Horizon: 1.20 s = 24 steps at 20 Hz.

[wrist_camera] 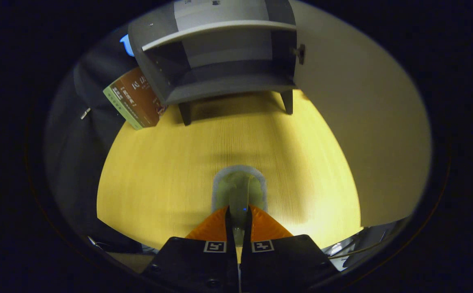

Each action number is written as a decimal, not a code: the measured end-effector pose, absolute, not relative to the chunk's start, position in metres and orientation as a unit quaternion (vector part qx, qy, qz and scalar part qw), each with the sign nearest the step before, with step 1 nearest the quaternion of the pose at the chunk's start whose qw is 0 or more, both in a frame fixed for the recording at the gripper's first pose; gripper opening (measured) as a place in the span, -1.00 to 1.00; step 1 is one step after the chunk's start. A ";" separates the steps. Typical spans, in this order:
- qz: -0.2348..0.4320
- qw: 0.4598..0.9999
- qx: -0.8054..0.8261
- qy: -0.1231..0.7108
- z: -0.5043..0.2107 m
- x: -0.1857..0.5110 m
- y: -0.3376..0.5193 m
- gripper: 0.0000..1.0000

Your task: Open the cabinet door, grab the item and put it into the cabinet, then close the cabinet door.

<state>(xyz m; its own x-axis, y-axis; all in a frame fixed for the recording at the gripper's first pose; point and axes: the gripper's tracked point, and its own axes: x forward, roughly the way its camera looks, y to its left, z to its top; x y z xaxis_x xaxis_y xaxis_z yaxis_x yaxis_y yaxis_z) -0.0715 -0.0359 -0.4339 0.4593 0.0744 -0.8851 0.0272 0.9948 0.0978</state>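
Jaws pinching a blurred, perhaps glass item (239, 190) above yellow tabletop (159, 171), open grey cabinet (220, 81) beyond, booth dim.

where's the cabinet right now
In the gripper view, the open cabinet stands on the wooden table, well beyond the fingers, its door swung open to its right.

**Warm pool of light, dim edges**

Light fell brightest on the yellow tabletop (171, 171), fading toward the rim. The open cabinet (220, 61) threw a soft shadow beneath itself, and its interior sat murky. The fisheye bent its shelf edges into curves. The pale item (238, 189) pinched in the gripper (239, 213) looked blurred, with a faint shadow ahead of it.
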 end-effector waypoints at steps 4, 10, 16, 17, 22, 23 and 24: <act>0.011 0.892 0.054 0.450 -0.361 -0.006 -0.037 -0.85; 0.019 0.937 0.031 0.348 -0.273 0.082 -0.042 -0.85; 0.029 0.959 0.029 0.280 -0.220 0.169 -0.032 -0.85; 0.031 0.962 0.027 0.269 -0.212 0.185 -0.028 -0.85; 0.035 0.963 0.052 0.263 -0.204 0.250 -0.016 -0.85; 0.030 0.962 0.053 0.267 -0.208 0.261 -0.017 -0.85; 0.021 0.962 0.049 0.269 -0.213 0.270 -0.019 -0.85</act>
<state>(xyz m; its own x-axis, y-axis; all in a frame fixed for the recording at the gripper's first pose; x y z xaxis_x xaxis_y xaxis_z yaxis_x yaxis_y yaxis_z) 0.2702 -0.0191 -0.2131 0.8543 0.0656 -0.5156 -0.0133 0.9944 0.1045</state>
